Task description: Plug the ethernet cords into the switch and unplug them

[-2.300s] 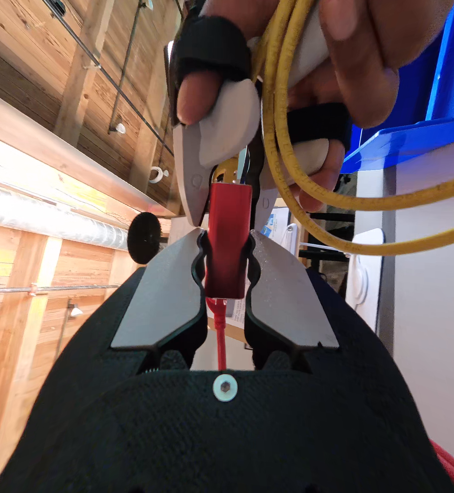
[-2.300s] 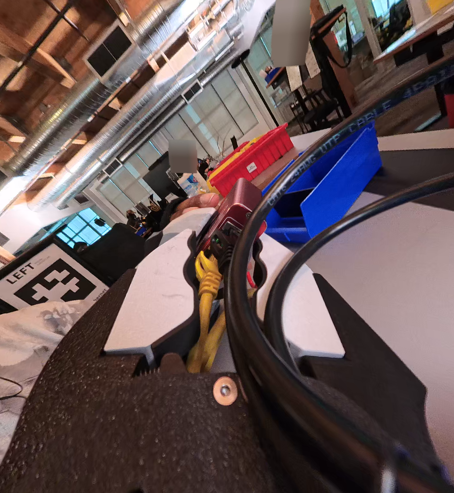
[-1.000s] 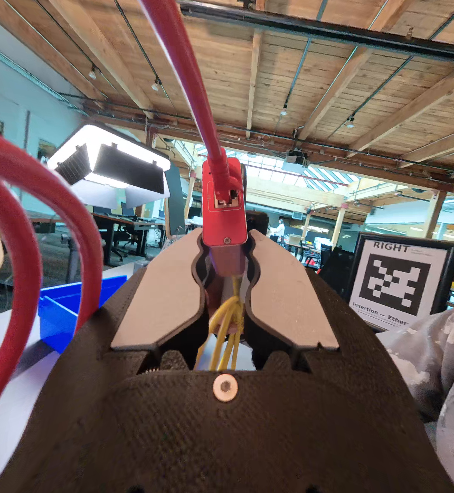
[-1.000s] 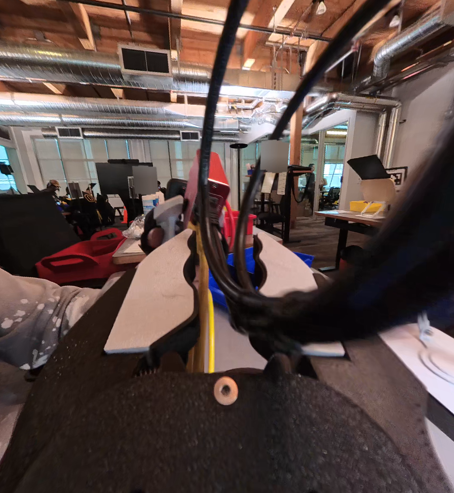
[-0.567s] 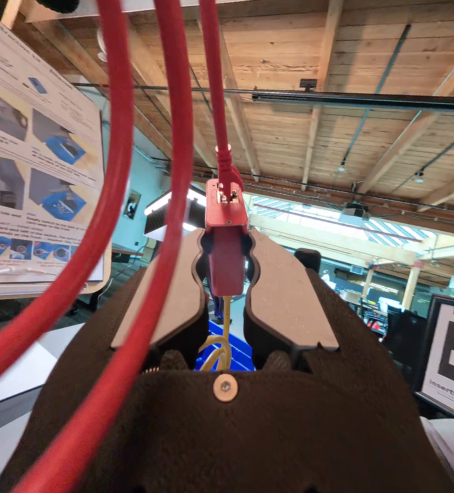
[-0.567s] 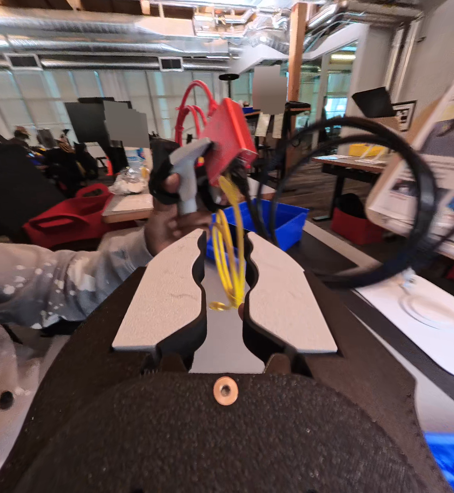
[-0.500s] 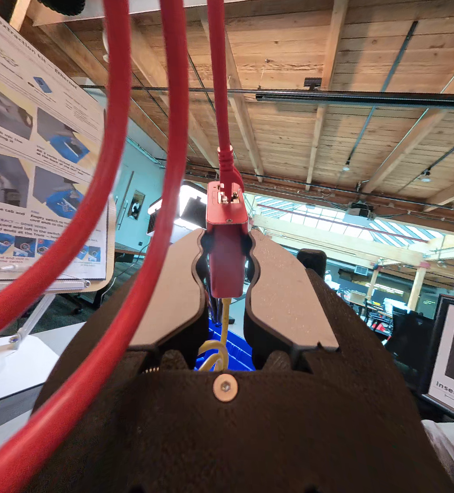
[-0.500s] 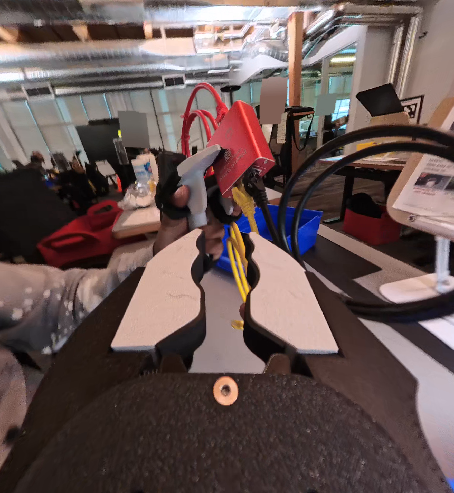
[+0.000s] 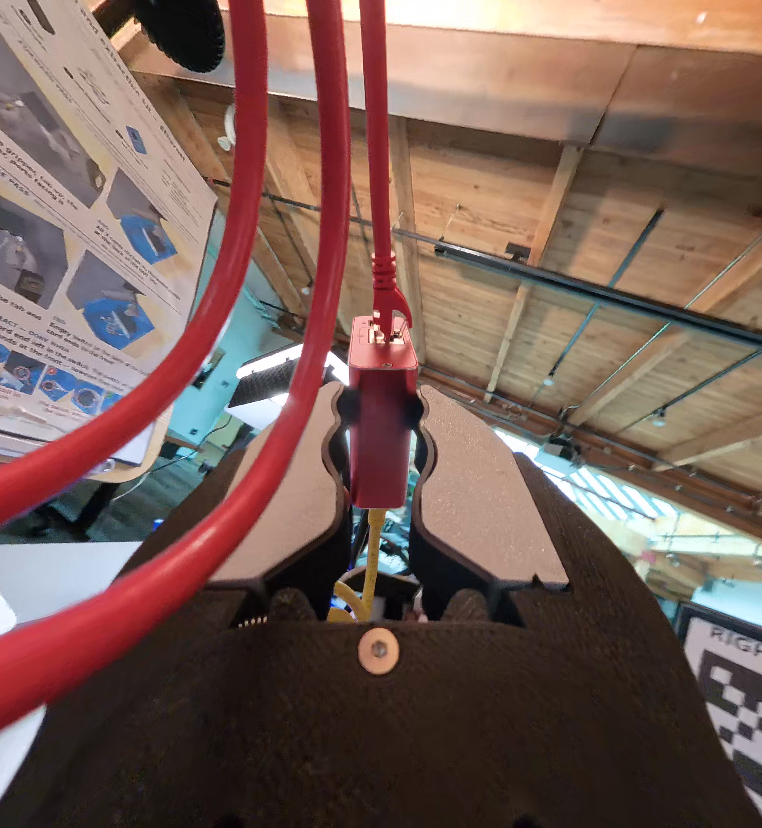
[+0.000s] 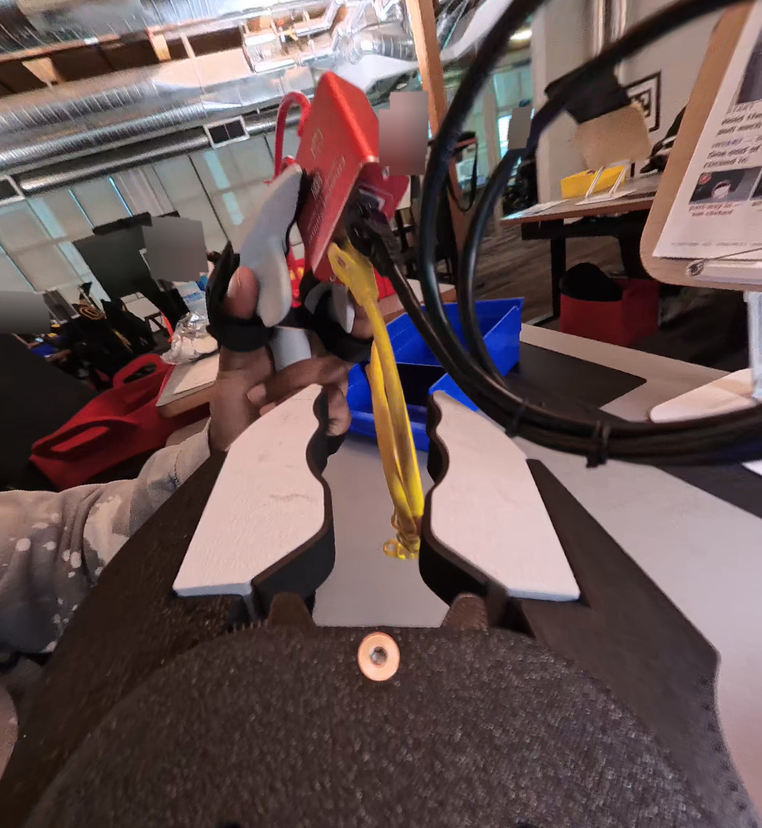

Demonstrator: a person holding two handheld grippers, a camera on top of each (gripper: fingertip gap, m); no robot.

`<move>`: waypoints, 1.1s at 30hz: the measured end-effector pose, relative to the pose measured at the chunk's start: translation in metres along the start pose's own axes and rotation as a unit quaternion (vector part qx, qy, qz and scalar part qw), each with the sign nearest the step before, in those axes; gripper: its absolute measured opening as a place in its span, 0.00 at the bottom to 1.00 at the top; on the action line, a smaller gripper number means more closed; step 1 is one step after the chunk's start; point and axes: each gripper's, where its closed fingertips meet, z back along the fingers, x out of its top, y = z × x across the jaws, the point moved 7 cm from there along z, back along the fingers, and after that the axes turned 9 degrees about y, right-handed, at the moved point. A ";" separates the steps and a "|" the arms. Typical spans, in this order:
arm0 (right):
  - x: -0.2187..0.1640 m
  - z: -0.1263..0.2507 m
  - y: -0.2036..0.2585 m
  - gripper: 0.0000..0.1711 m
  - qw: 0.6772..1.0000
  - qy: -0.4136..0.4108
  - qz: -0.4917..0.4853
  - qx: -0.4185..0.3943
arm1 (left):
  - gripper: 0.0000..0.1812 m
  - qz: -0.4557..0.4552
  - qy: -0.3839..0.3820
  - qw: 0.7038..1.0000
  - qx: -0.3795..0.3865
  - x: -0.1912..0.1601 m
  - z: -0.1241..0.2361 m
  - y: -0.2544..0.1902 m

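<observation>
My left gripper (image 9: 381,394) is shut on the red switch (image 9: 381,430) and holds it upright in the air. A red cord (image 9: 377,179) is plugged into the switch's top end and loops down on the left. In the right wrist view the switch (image 10: 339,161) sits high and tilted, with one left finger (image 10: 267,255) beside it. A yellow cord (image 10: 392,403) and a black cord (image 10: 419,313) are plugged into its lower end. My right gripper (image 10: 377,403) is open below the switch. The yellow cord's bundle hangs between its fingers, against the right one.
A blue bin (image 10: 468,327) and a black mat (image 10: 571,381) lie on the white table (image 10: 639,560). An instruction sheet on a clipboard stand (image 10: 728,157) is at the right. A framed marker sign (image 9: 751,717) stands nearby. The black cord loops wide to the right.
My left gripper has tilted further up with the switch. In the right wrist view the switch now sits higher and the yellow bundle hangs deeper between my open right fingers.
</observation>
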 end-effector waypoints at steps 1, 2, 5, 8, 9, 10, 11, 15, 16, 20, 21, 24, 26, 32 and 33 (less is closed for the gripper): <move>-0.001 -0.002 0.000 0.24 1.000 -0.001 -0.005 0.006 | 0.16 0.008 -0.002 1.000 -0.013 0.001 0.000 -0.001; -0.002 -0.003 0.002 0.24 1.000 -0.013 -0.007 0.013 | 0.16 0.015 0.001 1.000 -0.025 -0.001 -0.001 -0.002; 0.005 0.001 0.009 0.20 0.997 -0.057 -0.012 0.046 | 0.15 0.018 0.032 0.998 -0.047 -0.015 -0.009 -0.007; 0.014 0.011 0.013 0.17 0.993 -0.094 -0.009 0.069 | 0.15 0.024 0.063 0.995 -0.077 -0.033 -0.017 -0.011; 0.016 0.015 0.012 0.14 0.992 -0.106 -0.009 0.068 | 0.15 0.030 0.066 0.994 -0.086 -0.037 -0.018 -0.011; 0.018 0.019 0.011 0.10 0.991 -0.115 -0.006 0.067 | 0.15 0.033 0.073 0.992 -0.097 -0.040 -0.020 -0.013; 0.019 0.022 0.009 0.10 0.991 -0.115 -0.004 0.073 | 0.15 0.028 0.082 0.992 -0.095 -0.041 -0.021 -0.013; 0.019 0.024 0.007 0.09 0.987 -0.122 -0.022 0.105 | 0.15 0.002 0.111 0.990 -0.088 -0.038 -0.024 -0.018; 0.019 0.023 0.007 0.09 0.985 -0.125 -0.027 0.112 | 0.15 -0.001 0.120 0.989 -0.088 -0.036 -0.025 -0.018; 0.016 0.020 0.009 0.08 0.987 -0.114 -0.018 0.113 | 0.24 -0.011 0.153 0.984 -0.086 -0.034 -0.028 -0.022; 0.015 0.019 0.009 0.08 0.987 -0.112 -0.016 0.116 | 0.24 -0.020 0.157 0.984 -0.082 -0.034 -0.028 -0.023; 0.015 0.018 0.012 0.08 0.986 -0.111 -0.012 0.125 | 0.16 -0.040 0.158 0.984 -0.072 -0.033 -0.027 -0.024; 0.015 0.018 0.014 0.08 0.986 -0.113 -0.010 0.126 | 0.16 -0.038 0.157 0.983 -0.083 -0.032 -0.026 -0.025; 0.016 0.020 0.015 0.10 0.981 -0.146 -0.016 0.128 | 0.15 -0.043 0.123 0.988 -0.089 -0.035 -0.025 -0.028; 0.017 0.022 0.015 0.09 0.979 -0.153 -0.019 0.132 | 0.15 -0.042 0.120 0.988 -0.092 -0.036 -0.025 -0.028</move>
